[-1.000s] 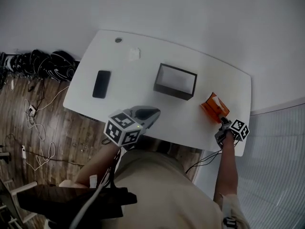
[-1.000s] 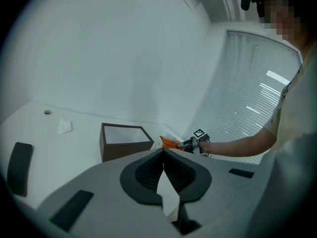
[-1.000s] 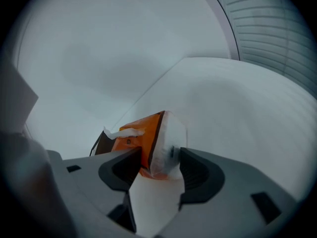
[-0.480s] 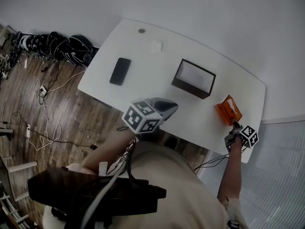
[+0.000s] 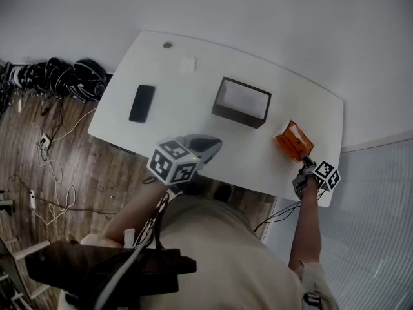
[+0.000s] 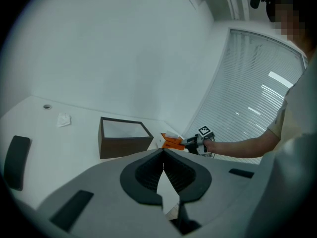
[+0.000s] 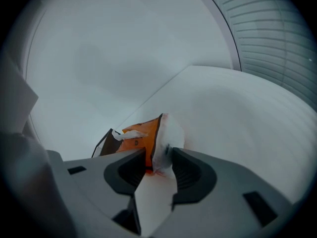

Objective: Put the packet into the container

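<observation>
The packet (image 5: 293, 141) lies on the table (image 5: 174, 118) near its right end, close to the container (image 5: 236, 115) but outside it. Its near end sits between the jaws of the right gripper (image 5: 303, 165). They have just been closing and now press it from both sides at a middling width, apparently to get a firm hold before lifting. That arm reaches out straight, with the gripper tilted down at the table. The left gripper (image 5: 213, 146) hovers over the near edge, jaws together and empty, seemingly kept clear.
</observation>
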Demonstrator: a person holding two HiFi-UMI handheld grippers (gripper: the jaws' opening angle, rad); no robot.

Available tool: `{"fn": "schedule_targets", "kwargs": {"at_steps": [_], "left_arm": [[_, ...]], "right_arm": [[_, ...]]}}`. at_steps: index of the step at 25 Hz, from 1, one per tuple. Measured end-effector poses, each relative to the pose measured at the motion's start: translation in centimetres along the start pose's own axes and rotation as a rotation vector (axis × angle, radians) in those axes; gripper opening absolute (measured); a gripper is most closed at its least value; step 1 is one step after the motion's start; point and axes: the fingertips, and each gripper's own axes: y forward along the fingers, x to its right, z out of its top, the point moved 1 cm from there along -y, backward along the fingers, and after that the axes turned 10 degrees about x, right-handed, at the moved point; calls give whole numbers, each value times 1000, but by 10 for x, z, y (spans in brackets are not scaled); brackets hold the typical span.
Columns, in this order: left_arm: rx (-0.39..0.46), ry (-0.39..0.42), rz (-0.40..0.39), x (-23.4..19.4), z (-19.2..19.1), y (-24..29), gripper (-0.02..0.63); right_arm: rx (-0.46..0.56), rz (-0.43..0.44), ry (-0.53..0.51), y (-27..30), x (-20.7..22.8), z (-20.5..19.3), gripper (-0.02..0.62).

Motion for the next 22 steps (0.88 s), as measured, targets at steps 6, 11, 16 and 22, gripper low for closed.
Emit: {"fn": "schedule_targets", "kwargs": {"at_steps": [6,11,16,22], "left_arm": [[-11,-9,7,5,-6,4,6],[-16,2,-3,9,-4,10,6],[-17,7,-14,-2,-6,21,6],[15,-24,-88,-4,7,44,6]], "right_arm": [[-40,62,-31,-16,-6,-11,152],[28,146,74,-27,-19,0,152],[59,251,111,-18,-45,11,152],[47,410,69,-20,-100,8,152]]}}
